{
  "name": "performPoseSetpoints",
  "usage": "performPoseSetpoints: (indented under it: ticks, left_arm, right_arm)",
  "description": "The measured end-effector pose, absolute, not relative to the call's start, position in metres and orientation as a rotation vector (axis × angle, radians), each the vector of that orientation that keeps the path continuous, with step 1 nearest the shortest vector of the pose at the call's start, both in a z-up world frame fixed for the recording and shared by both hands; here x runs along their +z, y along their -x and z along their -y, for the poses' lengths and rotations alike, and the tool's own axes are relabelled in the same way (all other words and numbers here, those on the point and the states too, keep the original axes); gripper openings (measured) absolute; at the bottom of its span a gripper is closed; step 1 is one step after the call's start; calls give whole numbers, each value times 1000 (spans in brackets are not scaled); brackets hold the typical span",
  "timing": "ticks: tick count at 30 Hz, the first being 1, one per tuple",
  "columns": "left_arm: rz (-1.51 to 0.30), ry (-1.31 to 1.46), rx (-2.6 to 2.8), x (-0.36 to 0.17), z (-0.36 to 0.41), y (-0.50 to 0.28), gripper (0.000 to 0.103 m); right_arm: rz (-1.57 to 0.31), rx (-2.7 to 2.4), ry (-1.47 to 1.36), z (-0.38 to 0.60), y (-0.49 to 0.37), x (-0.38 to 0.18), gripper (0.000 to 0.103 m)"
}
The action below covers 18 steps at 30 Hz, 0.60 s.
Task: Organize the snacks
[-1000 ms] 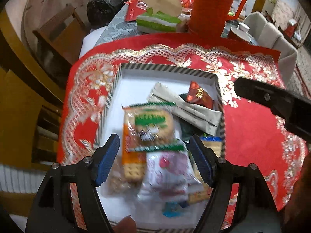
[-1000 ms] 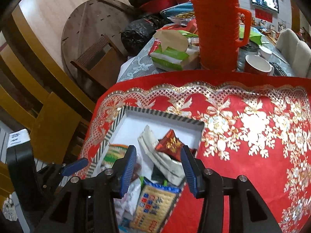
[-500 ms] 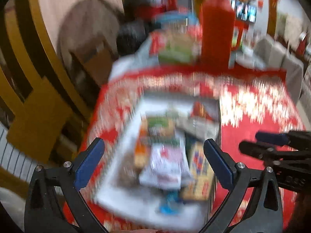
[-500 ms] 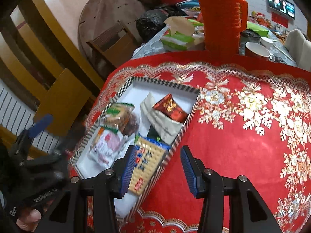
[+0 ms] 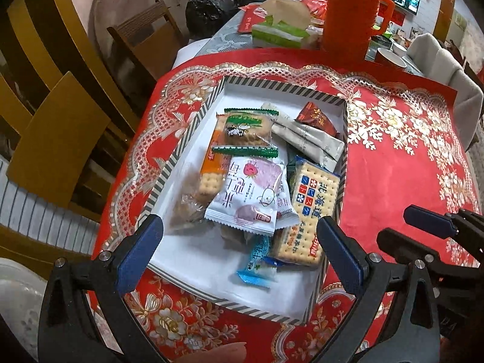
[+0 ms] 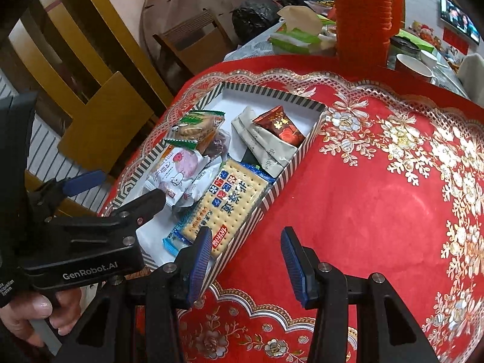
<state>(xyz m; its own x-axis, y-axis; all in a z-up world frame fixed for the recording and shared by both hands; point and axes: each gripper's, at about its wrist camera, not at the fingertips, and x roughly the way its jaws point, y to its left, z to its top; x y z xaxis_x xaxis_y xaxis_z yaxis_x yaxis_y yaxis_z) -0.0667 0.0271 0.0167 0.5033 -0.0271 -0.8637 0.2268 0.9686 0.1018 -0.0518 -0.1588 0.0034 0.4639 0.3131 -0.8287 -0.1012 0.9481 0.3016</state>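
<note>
Left gripper (image 5: 239, 248) hangs over the near end of the striped box (image 5: 193, 121) with its jaws spread as wide as they go and nothing between the pads; a second ago they stood narrower, just above the snack pile, so they have just been opening and the tool has drawn back toward six o'clock. I read that as a release: whatever it last carried now lies with the rest. Right gripper (image 6: 246, 257) is partly open and empty, its left pad just beside the box's near right corner at six o'clock, its right pad over bare cloth; it too has pulled back out of the box.

Snacks fill the box: a green-edged biscuit pack (image 5: 246, 128) at twelve o'clock, a red foil packet (image 5: 316, 118) at one o'clock resting on grey sachets (image 5: 308, 140), a white-and-pink pouch (image 5: 251, 195) in the middle, and a square cracker pack (image 5: 311, 205) at four o'clock against the right wall. None lies loose on the cloth in view, so the sorting looks close to finished.

Underneath is a red tablecloth (image 6: 363, 187) with gold flowers. Beyond it, at twelve o'clock, stand an orange jug (image 5: 351, 15), a green tissue pack (image 5: 278, 33) and black bags; wooden chairs (image 5: 57, 139) sit at nine o'clock.
</note>
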Motion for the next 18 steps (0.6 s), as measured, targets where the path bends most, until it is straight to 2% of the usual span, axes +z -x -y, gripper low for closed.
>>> performPoseSetpoints:
  ticks: [18]
  left_arm:
    - [-1062,-218,-172,12,-35,52,102]
  right_arm:
    - [-1051,238,-239,152,50,7,46]
